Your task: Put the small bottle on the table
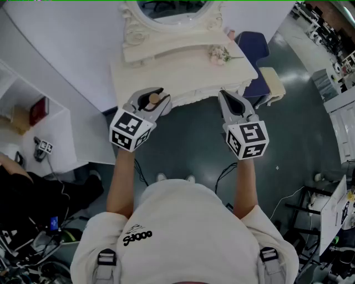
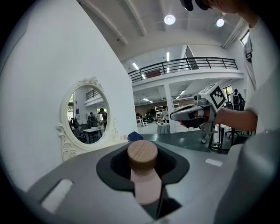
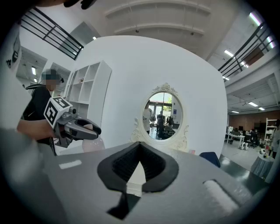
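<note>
We hold the small bottle [image 2: 143,175] in the left gripper [image 1: 163,96], whose jaws stand partway closed with their dark pads pressed on its pale pink, matte body. Its round cap [image 2: 142,155] of light wood, finely grained on top, sticks up above the pads. The bottle is opaque, so we cannot tell what is in it. It hangs in the air just at the front edge of the white dressing table [image 1: 183,77] and does not rest on it. The right gripper [image 1: 222,94] is near the same edge, well apart from the left one. Its ribbed black pads meet at the tip with nothing between them. Each gripper has a smooth grey shell and carries a cube with black and white square markers [image 1: 130,130]. The table is cream white with carved, scrolled trim, and an oval mirror [image 1: 172,8] in an ornate frame of the same white stands at its back. A small bunch of pale flowers [image 1: 220,54] lies on the tabletop near its right end. To our left, a white shelf unit [image 1: 61,119] with square compartments holds a dark red box [image 1: 39,110] in one of them. A blue chair [image 1: 252,47] stands beside the table on the glossy grey floor [image 1: 299,105].
</note>
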The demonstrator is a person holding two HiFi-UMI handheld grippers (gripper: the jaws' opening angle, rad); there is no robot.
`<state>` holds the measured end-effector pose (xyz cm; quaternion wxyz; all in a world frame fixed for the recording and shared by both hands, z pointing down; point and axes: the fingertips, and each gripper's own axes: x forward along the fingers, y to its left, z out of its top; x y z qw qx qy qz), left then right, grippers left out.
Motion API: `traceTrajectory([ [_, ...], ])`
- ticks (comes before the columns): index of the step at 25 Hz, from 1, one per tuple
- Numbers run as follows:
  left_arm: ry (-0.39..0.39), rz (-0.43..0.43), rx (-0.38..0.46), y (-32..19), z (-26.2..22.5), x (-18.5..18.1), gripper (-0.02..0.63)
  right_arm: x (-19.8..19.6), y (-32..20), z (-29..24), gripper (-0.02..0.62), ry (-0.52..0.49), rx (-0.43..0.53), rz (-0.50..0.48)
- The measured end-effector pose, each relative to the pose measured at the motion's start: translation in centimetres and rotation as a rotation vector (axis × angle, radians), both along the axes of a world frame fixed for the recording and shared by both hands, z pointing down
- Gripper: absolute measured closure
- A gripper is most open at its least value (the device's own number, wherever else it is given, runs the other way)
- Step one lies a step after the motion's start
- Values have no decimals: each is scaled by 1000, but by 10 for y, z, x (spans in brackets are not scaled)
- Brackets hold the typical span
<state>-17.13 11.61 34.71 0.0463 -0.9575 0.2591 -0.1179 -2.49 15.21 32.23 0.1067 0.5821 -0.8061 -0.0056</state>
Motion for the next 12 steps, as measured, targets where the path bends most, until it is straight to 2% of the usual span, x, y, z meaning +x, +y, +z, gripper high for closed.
traceTrajectory([
  [6,5,3,5,-1,-2,18,483,10,-5,1,594,9,4,-21],
  [12,18,-39,-1,-9,-2,30,483,26,-14,-2,594,-15,21,-50],
])
